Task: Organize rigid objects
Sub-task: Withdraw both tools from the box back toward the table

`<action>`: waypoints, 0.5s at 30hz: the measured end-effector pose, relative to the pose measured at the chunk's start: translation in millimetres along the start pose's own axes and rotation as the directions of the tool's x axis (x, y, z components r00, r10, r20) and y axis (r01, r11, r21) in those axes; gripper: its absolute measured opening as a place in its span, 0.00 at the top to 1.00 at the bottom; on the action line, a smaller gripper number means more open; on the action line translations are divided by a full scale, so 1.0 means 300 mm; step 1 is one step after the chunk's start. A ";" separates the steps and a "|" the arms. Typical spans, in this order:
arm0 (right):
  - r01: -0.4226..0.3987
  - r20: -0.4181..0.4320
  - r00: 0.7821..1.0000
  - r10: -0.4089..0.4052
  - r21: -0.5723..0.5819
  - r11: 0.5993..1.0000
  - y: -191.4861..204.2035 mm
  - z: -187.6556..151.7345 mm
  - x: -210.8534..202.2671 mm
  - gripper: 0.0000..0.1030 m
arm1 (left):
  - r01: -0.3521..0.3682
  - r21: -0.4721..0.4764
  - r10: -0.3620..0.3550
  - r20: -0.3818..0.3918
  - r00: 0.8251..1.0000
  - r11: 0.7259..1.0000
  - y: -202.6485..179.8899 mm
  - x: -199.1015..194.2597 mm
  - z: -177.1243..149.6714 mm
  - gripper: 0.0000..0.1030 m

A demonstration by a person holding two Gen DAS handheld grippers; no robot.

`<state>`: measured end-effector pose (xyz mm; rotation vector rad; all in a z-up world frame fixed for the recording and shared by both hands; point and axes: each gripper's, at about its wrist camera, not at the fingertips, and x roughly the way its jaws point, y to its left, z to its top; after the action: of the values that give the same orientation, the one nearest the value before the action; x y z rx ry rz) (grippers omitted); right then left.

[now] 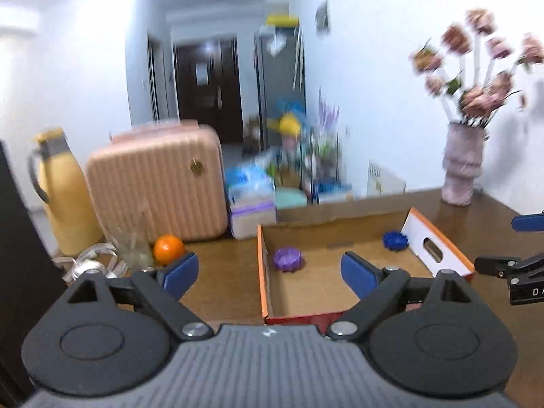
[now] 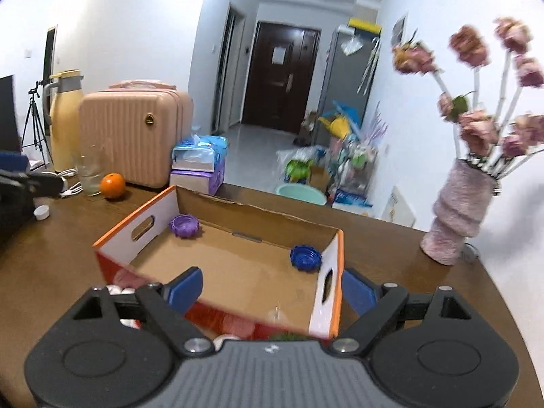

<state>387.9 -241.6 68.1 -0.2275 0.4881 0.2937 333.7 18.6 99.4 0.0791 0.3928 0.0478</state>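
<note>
Both tongs are spread and hold nothing. Ahead of the left tongs (image 1: 270, 273) sits the box (image 1: 261, 272) on the desk (image 1: 221, 272), a purple cap (image 1: 288, 259) between their tips and a blue cap (image 1: 395, 240) beyond the right tip. Only the right tongs (image 2: 272, 289) view shows a white cap (image 2: 42, 211) far left, near the orange (image 2: 113, 185).

Two ridged caps, one purple (image 2: 185, 225) and one blue (image 2: 305, 257), are lying in one cardboard box (image 2: 244, 211); one orange (image 2: 113, 185) and one vase (image 2: 455, 210) are standing on the tabletop (image 2: 391, 255).
</note>
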 end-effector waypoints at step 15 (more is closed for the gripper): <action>-0.034 0.342 0.940 -0.007 0.113 0.993 0.276 -0.509 -0.601 0.00 | -0.033 0.084 0.007 0.294 0.956 0.996 -0.038 -0.599 -0.525 0.00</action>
<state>143.7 -247.6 13.5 -0.0550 0.1612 0.3096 107.7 6.9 21.8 0.1748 0.0965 0.0377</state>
